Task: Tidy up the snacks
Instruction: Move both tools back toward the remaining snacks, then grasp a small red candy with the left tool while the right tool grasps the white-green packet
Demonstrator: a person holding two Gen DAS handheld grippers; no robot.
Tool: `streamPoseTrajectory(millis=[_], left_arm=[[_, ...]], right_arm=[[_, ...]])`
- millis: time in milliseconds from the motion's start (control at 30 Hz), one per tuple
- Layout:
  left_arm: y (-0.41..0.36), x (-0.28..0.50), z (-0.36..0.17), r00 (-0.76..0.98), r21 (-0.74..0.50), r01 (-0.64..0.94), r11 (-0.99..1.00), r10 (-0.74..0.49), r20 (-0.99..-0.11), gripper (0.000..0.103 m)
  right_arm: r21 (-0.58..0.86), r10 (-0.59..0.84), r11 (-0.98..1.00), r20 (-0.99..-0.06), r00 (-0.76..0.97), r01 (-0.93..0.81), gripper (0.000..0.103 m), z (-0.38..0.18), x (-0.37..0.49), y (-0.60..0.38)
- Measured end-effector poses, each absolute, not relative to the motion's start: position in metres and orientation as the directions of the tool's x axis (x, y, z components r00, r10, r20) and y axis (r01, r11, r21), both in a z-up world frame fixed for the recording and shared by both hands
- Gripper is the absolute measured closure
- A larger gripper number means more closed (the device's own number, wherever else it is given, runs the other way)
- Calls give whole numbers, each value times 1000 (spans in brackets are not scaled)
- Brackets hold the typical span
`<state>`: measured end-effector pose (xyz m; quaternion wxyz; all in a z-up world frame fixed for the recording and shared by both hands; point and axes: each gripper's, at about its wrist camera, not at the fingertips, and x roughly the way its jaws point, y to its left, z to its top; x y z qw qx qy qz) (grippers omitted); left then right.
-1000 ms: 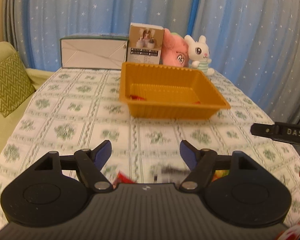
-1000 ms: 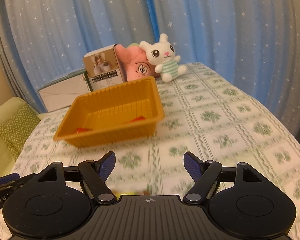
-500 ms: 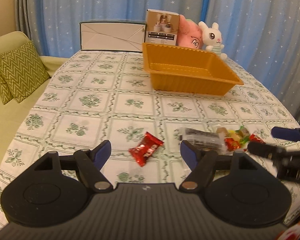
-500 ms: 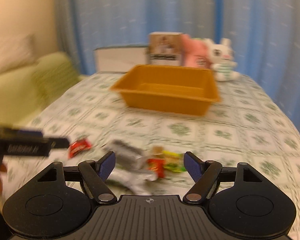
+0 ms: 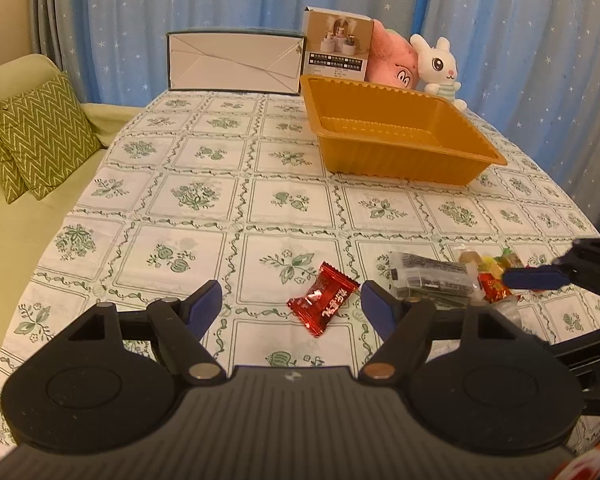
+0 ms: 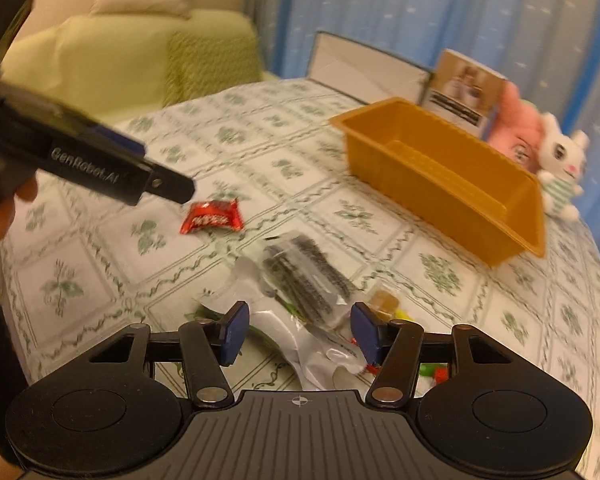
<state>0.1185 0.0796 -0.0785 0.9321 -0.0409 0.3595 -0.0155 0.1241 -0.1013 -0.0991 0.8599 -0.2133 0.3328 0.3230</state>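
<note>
**Snacks wait in front of the tongs, tray is far behind**

The left gripper [image 5: 291,307] has its jaws spread wide and holds nothing. A red candy [image 5: 323,305] lies on the tablecloth [image 5: 188,192] right in front of it, in line with the gap between the blue pads. The candy's long side runs slanted, from the near left up to the far right, so the pads would meet its long edges at a slant.

The right gripper [image 6: 296,334] is closing its jaws. A silver packet [image 6: 320,350] from the snack pile lies between the pads, but I cannot tell if they press on it yet. The dark snack pack [image 6: 306,276] lies just past it, its long side pointing away and a bit left.

The orange tray [image 5: 396,136] sits well behind all the snacks, toward the far right. The left gripper is nearer the candy; the right one is nearer the pile
</note>
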Motion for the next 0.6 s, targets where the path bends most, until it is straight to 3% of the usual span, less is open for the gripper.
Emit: streamPoseTrajectory(millis=[133, 267, 600], left_arm=[[80, 120, -80, 738, -93, -3, 996, -60, -672, 29], [79, 121, -81, 737, -96, -3, 995, -63, -673, 29], [79, 120, -81, 734, -98, 7, 995, -71, -675, 28]], right_arm=[[-164, 410, 665, -735, 540, -728, 46, -106, 130, -95], [-111, 425, 669, -754, 501, -735, 61, -106, 130, -95], [-63, 430, 662, -785, 446, -747, 61, -100, 127, -100]])
